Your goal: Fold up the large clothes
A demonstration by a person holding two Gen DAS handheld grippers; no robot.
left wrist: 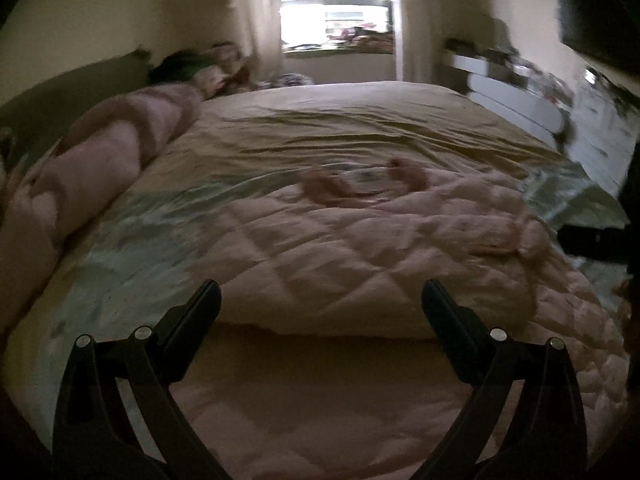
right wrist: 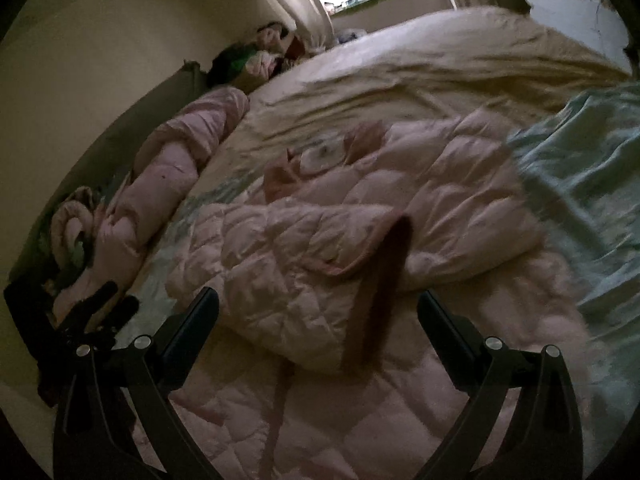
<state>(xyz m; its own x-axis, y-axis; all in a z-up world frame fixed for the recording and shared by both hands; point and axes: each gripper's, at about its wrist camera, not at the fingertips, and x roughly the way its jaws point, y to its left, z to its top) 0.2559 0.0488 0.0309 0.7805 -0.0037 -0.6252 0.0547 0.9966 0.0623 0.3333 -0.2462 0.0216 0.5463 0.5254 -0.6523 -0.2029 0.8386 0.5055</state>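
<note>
Left gripper point(left wrist: 320, 300): released, fingers spread wide, nothing between them; poised above the near edge of the jacket.
Right gripper point(right wrist: 318, 306): released, fingers spread wide, holding nothing; poised over the near part of the jacket. Seen also at the right edge of the left wrist view point(left wrist: 592, 242) as a dark shape.
Jacket point(right wrist: 312, 256): pink, quilted in diamonds, spread on the bed with collar toward the window. One panel turned back over the body, showing a darker band point(right wrist: 384, 280) along its edge.
Collar point(left wrist: 360, 184): darker pink trim, pale label inside, at the far end of the garment.
Sheet point(left wrist: 360, 120): tan, wrinkled, covering the far half of the bed.
Cloth point(right wrist: 580, 184): pale green, lying under and beside the jacket on the right.
Rolled quilt point(left wrist: 100, 160): pink, lying along the left side of the bed against a dark headboard point(left wrist: 72, 84).
Window point(left wrist: 332, 0): bright, beyond the far end of the bed, curtains either side.
Image quality: blurred; fine detail not legible.
</note>
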